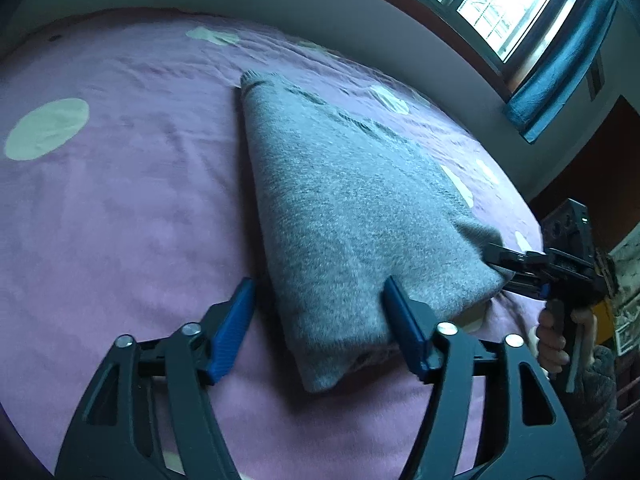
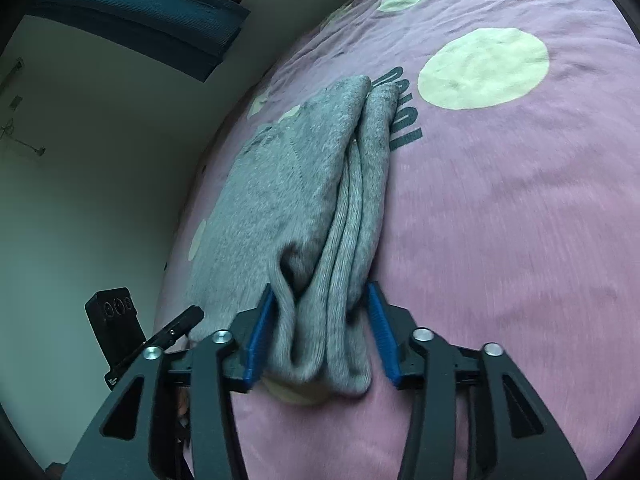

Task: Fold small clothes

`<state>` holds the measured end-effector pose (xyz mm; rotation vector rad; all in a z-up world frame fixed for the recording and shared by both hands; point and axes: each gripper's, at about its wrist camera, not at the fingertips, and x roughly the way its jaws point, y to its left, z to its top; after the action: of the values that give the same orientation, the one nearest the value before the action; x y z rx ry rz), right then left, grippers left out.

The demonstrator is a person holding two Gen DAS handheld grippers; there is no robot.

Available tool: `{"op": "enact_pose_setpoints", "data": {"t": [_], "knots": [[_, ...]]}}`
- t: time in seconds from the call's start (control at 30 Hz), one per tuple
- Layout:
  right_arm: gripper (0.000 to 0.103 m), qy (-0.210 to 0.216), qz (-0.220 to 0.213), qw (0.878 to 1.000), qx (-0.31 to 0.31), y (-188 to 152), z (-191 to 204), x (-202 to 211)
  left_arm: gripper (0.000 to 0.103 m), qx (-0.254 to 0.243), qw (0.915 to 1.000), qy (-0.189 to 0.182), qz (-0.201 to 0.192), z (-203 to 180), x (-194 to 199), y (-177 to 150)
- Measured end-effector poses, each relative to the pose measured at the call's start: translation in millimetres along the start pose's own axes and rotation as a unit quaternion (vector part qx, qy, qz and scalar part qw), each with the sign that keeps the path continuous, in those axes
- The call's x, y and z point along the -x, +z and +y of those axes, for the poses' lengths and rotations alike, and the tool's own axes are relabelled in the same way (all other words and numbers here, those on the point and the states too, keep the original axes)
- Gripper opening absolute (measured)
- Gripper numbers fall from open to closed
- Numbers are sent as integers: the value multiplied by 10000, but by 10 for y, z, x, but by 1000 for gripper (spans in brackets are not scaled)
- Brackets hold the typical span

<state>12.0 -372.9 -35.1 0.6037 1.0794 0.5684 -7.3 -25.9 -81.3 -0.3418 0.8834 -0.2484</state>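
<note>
A bedroom in a home is shown. A bed [image 1: 120,208] is covered with a purple sheet printed with pale dots [image 1: 48,128]. A window [image 1: 504,0] with a blue curtain [image 1: 560,80] is set in the plain wall [image 2: 100,160] beside the bed.

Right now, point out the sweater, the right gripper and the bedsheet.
sweater [image 1: 352,208], left wrist view, top face.
right gripper [image 2: 320,332], right wrist view, between its fingertips.
bedsheet [image 1: 120,200], left wrist view, bare purple part.
</note>
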Motion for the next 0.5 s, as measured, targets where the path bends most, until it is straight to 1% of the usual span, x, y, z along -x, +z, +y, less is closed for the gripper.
{"op": "enact_pose_setpoints", "data": {"t": [0.1,0.13,0.2,0.23,0.3,0.33,0.37,0.43,0.5], "knots": [[62,-255,-82,9995,181,-108,106,57,74,-32,9997,200,-105,-38,90,-52],[65,-391,-117,9987,301,-153,156,76,77,-49,9995,269,-134,-53,117,-69],[66,-713,-222,9959,509,-221,248,106,82,-97,9985,478,-256,-91,192,-112],[66,-995,-326,9923,657,-269,314,127,84,-126,9978,562,-313,-106,223,-128],[68,-1349,-466,9857,892,-312,415,136,89,-198,9957,785,-442,-140,294,-165],[69,-1627,-577,9791,1074,-348,484,149,90,-250,9942,917,-499,-165,329,-181],[70,-1810,-647,9742,1186,-363,531,150,91,-290,9930,1014,-539,-194,363,-206],[71,-2071,-761,9659,1352,-405,600,173,92,-431,9888,1276,-643,-242,427,-244],[71,-2183,-811,9620,1422,-414,650,170,94,-557,9840,1527,-736,-288,479,-281]]}}
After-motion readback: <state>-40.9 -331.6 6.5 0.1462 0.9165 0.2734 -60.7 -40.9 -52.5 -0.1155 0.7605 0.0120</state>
